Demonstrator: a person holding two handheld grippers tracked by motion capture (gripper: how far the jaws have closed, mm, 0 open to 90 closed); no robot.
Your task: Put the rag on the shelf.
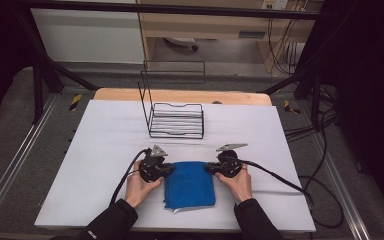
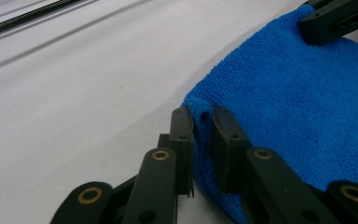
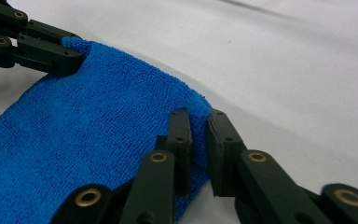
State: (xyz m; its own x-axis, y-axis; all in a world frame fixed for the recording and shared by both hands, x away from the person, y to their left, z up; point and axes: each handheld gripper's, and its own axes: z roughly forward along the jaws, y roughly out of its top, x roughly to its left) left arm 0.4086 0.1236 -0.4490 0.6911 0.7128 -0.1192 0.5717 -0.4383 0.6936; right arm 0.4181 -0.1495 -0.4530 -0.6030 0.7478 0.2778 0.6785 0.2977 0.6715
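A folded blue towel (image 1: 190, 184) lies flat on the white table near the front edge. My left gripper (image 1: 167, 169) is shut on the towel's far left corner, and in the left gripper view the blue towel (image 2: 298, 107) bulges up between the jaws of my left gripper (image 2: 203, 122). My right gripper (image 1: 211, 169) is shut on the far right corner. In the right gripper view the towel (image 3: 93, 140) is pinched in my right gripper (image 3: 199, 122), with the other gripper (image 3: 51, 53) holding the opposite corner.
A black wire rack (image 1: 176, 119) with a tall back frame stands on the table behind the towel. Cables (image 1: 280, 179) trail from both grippers across the table (image 1: 280, 135). A wooden board edge (image 1: 180, 95) shows at the back.
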